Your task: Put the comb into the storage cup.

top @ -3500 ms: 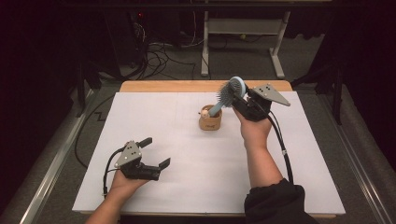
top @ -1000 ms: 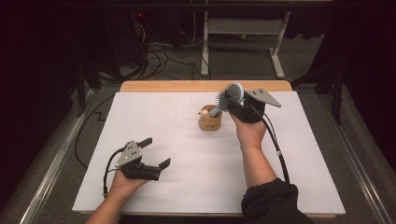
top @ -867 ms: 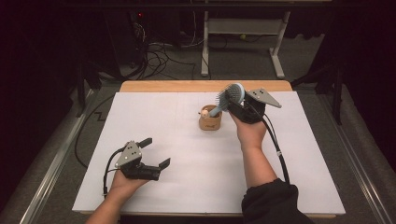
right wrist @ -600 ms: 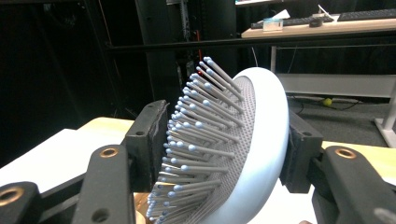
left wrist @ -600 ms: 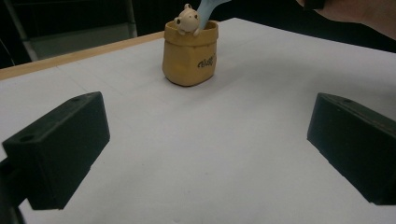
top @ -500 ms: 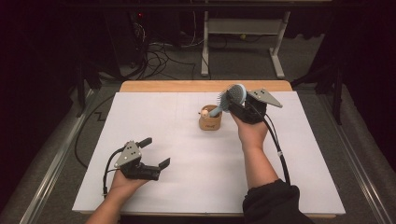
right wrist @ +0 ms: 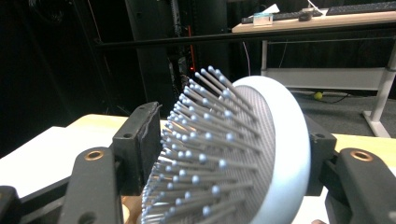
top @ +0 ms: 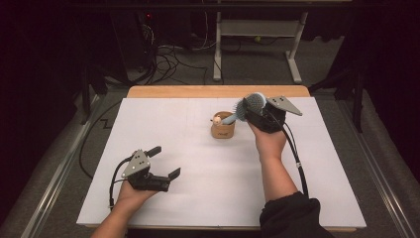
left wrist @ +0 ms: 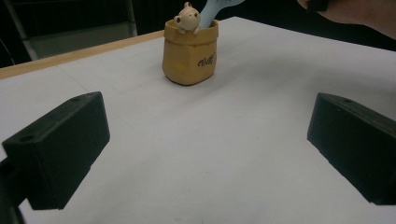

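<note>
The left gripper [top: 159, 166] rests low on the white table [top: 163, 124], near the person, and its fingers [left wrist: 60, 144] are spread wide with nothing between them. Farther off stands a little brown pot [top: 223, 127] with a tiny bear on its rim. A blue hairbrush [top: 250, 106] has its handle down in the pot and leans toward the right gripper [top: 257, 111]. The brush head sits between the right fingers [right wrist: 140, 140], bristles toward one and the smooth back beside the other. These fingers have just been opening, and I cannot tell if they pinch it. A good way now, I think: open slowly, let the brush settle against the pot, then pull straight back.
</note>
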Available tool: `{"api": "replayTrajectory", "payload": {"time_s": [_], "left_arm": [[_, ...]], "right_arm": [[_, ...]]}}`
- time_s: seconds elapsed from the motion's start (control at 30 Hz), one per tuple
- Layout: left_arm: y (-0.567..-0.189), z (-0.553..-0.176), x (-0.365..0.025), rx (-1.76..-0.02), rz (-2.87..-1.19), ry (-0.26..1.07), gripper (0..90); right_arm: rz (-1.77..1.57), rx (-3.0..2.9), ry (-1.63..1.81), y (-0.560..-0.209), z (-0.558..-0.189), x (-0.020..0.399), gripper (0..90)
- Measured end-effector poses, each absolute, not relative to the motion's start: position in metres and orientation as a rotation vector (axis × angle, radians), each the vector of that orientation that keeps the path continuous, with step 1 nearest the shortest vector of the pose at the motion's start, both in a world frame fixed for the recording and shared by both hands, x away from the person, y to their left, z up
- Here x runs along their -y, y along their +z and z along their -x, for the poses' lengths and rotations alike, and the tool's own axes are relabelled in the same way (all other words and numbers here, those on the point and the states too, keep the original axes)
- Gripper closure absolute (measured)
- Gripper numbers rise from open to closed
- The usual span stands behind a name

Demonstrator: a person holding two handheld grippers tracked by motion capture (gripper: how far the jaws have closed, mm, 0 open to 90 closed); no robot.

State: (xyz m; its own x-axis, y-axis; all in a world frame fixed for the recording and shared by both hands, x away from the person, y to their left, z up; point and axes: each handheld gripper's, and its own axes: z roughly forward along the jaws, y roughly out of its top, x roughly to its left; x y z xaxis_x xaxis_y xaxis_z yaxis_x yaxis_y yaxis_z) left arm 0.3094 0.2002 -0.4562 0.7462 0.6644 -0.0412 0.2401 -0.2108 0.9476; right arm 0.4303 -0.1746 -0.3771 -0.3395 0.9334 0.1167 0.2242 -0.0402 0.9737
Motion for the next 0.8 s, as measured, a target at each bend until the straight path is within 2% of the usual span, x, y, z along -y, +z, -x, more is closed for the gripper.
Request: {"api": "replayTrajectory", "payload": {"time_s": [0.43, 0.8], "left_arm": [[-0.4563, -0.3092, -0.2, -0.709, -1.783, 0.452, 0.0], [-0.4564, -0.3092, -0.2, -0.709, -1.784, 0.45, 0.0]], "right_arm": [[-1.229, -1.622, 1.424, -0.3752, -0.4303, 0.1771, 33.6], [-1.236, -1.657, 1.41, -0.378, -0.4334, 0.1785, 22.5]]}}
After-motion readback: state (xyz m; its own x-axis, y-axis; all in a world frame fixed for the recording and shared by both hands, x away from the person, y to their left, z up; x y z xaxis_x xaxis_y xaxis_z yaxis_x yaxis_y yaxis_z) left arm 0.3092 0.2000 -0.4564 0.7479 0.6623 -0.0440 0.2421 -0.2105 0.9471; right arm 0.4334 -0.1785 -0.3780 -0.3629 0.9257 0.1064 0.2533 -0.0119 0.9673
